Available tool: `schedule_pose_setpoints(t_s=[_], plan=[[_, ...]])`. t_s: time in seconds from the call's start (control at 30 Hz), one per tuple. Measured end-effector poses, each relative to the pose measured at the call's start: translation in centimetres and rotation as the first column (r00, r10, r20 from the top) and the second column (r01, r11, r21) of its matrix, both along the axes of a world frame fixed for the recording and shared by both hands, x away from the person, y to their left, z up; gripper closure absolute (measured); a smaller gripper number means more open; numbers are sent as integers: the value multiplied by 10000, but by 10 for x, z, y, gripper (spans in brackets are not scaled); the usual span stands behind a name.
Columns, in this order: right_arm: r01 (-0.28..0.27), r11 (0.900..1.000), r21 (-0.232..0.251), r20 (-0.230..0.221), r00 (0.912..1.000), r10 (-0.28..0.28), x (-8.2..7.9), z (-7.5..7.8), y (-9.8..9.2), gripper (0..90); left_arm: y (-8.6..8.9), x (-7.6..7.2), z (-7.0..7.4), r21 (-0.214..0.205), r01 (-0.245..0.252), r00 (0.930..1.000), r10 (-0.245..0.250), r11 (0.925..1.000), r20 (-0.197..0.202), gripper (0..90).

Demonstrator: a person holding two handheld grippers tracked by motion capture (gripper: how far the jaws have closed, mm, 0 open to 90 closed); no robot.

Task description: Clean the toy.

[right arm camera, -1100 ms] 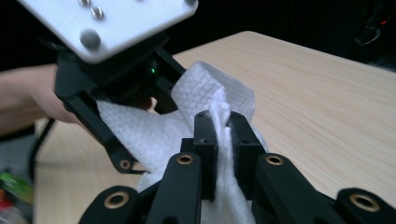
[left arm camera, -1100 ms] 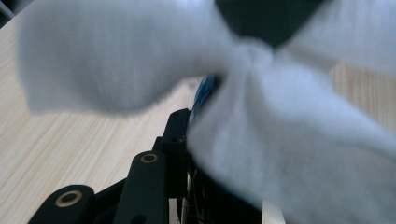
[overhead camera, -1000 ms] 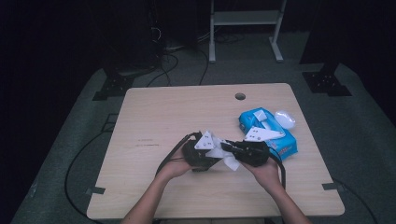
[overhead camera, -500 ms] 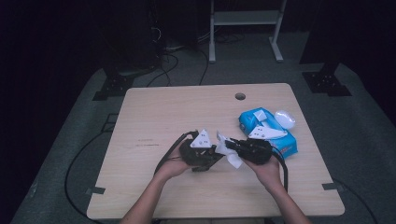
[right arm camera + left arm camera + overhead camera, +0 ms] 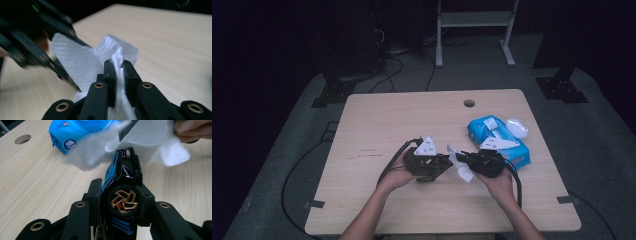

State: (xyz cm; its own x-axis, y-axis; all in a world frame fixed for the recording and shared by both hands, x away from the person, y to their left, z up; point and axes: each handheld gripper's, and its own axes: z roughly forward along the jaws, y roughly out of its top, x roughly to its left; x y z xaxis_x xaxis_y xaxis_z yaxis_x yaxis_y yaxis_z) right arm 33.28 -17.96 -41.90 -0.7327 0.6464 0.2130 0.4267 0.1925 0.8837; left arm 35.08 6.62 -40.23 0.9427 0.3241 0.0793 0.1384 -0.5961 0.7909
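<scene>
Blue wipes pack [image 5: 497, 141] sits just beyond the right gripper [image 5: 462, 159] on the surface [image 5: 387, 125]. Left gripper [image 5: 443, 163] jaws clamp a glossy black-blue toy car [image 5: 123, 185], gold wheel toward its camera, long axis pointing away toward the white wipe [image 5: 82, 62]. Right jaws pinch that crumpled wipe against the car's far end.

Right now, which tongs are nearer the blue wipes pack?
Right. The right tongs, shut on a white wipe, sit just in front of the blue wipes pack. The left tongs, clamping a toy car, are farther off, beyond the wipe.
</scene>
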Motion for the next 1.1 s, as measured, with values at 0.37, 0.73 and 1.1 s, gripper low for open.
schedule_pose_setpoints(t_s=[0.37, 0.73, 1.1], plan=[[437, 9990, -83, -131, 9990, -438, 3, -4, -13, 831, -17, 12, -7, 486, 118, 9995, -103, 9987, -297, 637], [488, 9986, -209, -509, 9975, -498, 10, -15, -16, 830, -28, 25, -23, 2399, 183, 9938, 88, 9706, -1113, 641], [102, 9993, -350, -514, 9986, -120, 9, -15, -3, 830, -12, 20, -12, 1891, 250, 9908, 9, 9816, -1356, 570]])
